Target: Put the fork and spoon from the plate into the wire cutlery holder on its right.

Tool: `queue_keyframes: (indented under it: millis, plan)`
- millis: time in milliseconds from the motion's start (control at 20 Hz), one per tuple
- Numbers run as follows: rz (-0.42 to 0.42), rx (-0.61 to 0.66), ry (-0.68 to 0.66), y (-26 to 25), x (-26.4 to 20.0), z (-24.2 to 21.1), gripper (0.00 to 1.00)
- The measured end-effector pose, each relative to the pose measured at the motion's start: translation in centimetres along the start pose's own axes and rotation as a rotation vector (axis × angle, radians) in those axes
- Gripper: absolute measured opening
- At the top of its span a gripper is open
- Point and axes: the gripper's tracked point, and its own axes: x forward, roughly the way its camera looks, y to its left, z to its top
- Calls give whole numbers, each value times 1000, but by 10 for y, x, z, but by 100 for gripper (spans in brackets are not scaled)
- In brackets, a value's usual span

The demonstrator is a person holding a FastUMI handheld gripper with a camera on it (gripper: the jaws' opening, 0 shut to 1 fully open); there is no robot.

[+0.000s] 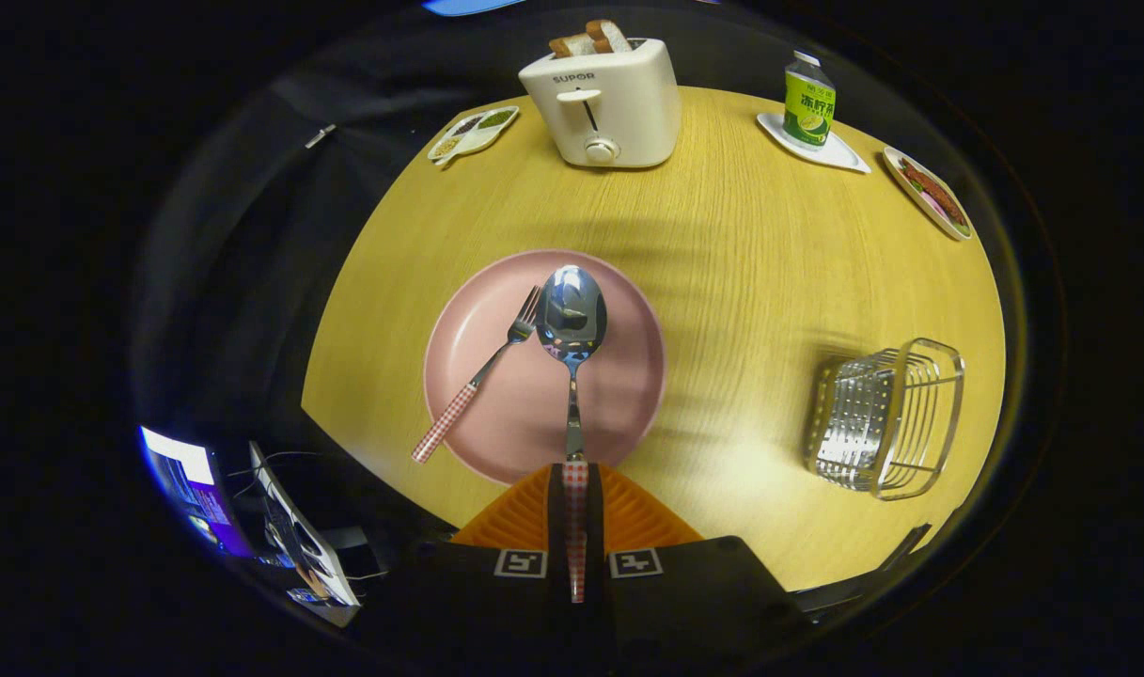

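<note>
- Holding the spoon (572,324) by its checked handle, the tool (575,489) has its two orange fingers (524,517) pressed close on it, one on each side.
- The spoon points straight ahead from the fingers. Its shiny bowl is over the middle of the pink plate (619,414).
- From this view you cannot tell if the spoon bowl touches the plate or is a bit above it.
- The fork (477,381) lies on the plate, just left of the spoon. Its prongs are close to the spoon bowl. Its red and white checked handle sticks out over the plate's near left rim.
- The plate sits on the round yellow bench (750,282), just ahead of the fingers.
- The holder (886,418) is made of shiny wire with a clear frame. It stands on the bench to the right of the plate, well apart from it.
- Far across the bench is a white toaster (604,103) with two slices of bread (590,39) poking out of the top.
- Left of the toaster is a small dish (473,133) with little parts in it.
- Right of the toaster a green bottle (808,102) stands on a white tray (839,155).
- Beyond that tray, near the bench edge, is another dish with food (931,193).
</note>
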Motion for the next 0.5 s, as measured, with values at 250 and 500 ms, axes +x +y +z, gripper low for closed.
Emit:
queue_keyframes:
  millis: [250, 500]
  plan:
    - [-20, -107, 47, -60, -67, -13, 9]
    - [-113, -216, 175, -137, -106, -20, 9]
